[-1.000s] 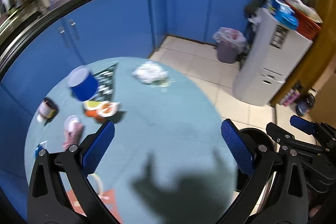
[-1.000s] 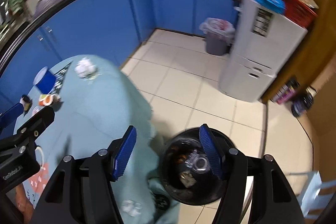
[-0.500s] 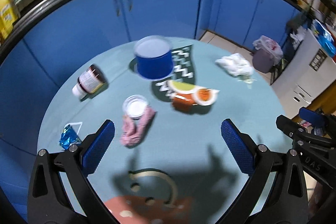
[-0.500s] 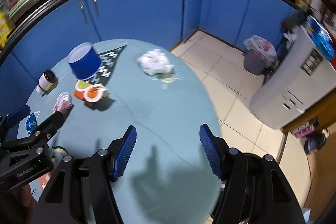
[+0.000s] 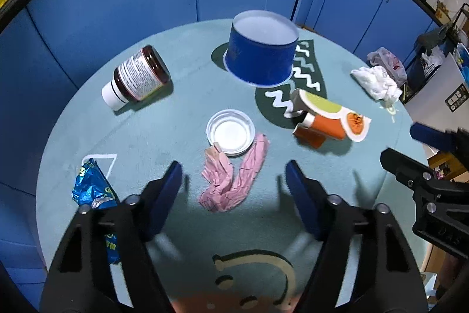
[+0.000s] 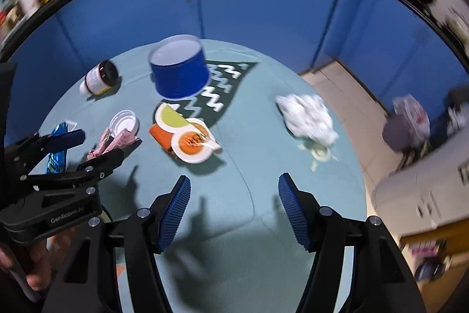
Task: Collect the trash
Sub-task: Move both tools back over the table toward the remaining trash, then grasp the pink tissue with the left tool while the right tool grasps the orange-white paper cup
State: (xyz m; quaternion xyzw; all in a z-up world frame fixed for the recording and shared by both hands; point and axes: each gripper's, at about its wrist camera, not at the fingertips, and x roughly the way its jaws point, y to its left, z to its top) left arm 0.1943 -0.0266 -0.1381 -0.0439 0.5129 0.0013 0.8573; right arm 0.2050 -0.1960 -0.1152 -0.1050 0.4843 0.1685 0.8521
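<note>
While its jaws have just been narrowing on nothing, the left claw [image 5: 233,175] straddles the pink wrapper [image 5: 234,175] lengthwise; the right claw [image 6: 233,195], open and empty, hangs farther right.

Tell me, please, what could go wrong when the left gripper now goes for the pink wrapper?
The left gripper, its jaws just narrowed and empty, hovers over the pink wrapper. The wrapper touches the white lid, so the lid might be dragged. The wrapper lies flat and may slip from the pads.
</note>
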